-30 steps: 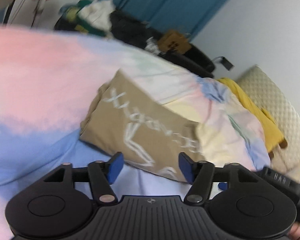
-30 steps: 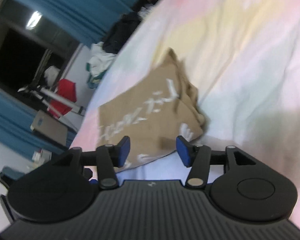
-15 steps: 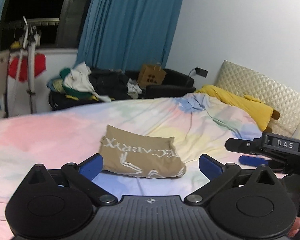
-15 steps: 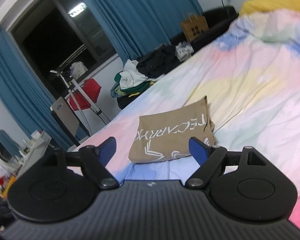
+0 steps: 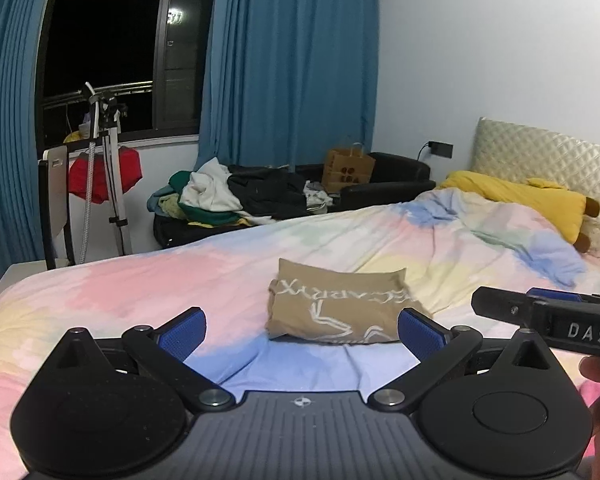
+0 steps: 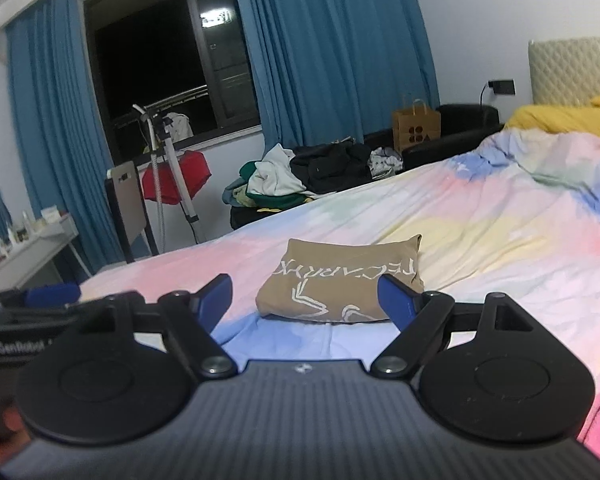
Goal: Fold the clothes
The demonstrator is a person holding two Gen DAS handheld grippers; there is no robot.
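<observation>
Nearest to us, our left tongs (image 5: 302, 330) and right tongs (image 6: 304, 300) are both spread wide with nothing between the blue pads; they have just been opening, and neither touches anything. Just beyond them, on the pastel bed (image 5: 140, 292), lies the tan shirt (image 5: 340, 308), folded into 1 compact rectangle with white lettering on top. We judge it light, soft and floppy: it would sag and unfold if lifted by 1 corner, so the thick folded edges at its left and right ends look the safest places to pinch. Farther off sits a heap of unfolded clothes (image 5: 236, 196), then blue curtains (image 5: 292, 60) against the far wall.
</observation>
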